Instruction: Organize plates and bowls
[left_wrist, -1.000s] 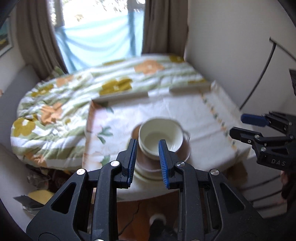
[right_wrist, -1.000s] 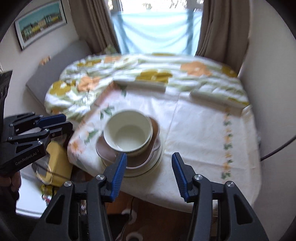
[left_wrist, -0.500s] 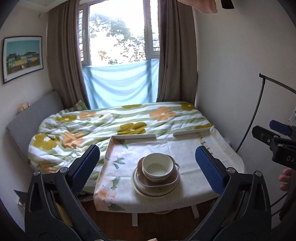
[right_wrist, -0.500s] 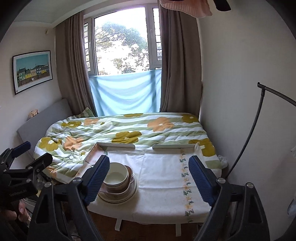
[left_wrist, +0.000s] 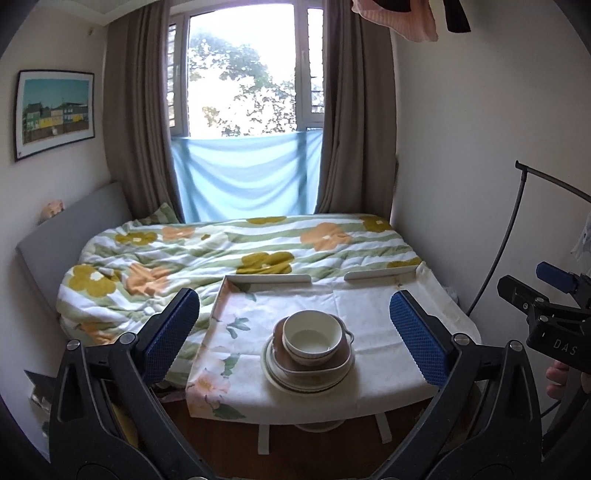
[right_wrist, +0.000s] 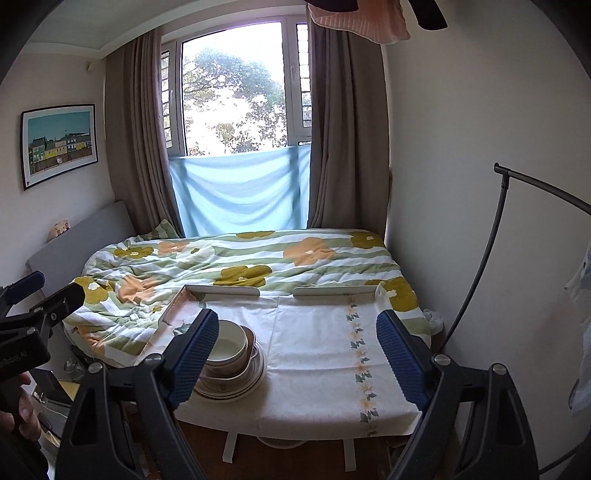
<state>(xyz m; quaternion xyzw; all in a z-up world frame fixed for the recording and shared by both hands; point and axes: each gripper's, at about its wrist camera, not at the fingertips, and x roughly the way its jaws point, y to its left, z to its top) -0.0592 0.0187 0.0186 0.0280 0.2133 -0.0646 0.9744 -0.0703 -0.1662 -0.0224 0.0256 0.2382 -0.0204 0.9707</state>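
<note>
Both hand-held grippers, left (left_wrist: 293, 338) and right (right_wrist: 293, 356), stand with jaws apart and empty, back from the tabletop (left_wrist: 369, 314). The cream bowl (left_wrist: 313, 336) tops the plate stack (left_wrist: 308, 373) ahead, between the left jaws. Approach level; lift the bowl by its rim, steadying the plates.

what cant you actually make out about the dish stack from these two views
- Right wrist view: the right gripper's left finger covers the stack's left side.
- Left wrist view: the cream bowl and brown dish hide the plates beneath; their count is unclear.
</note>
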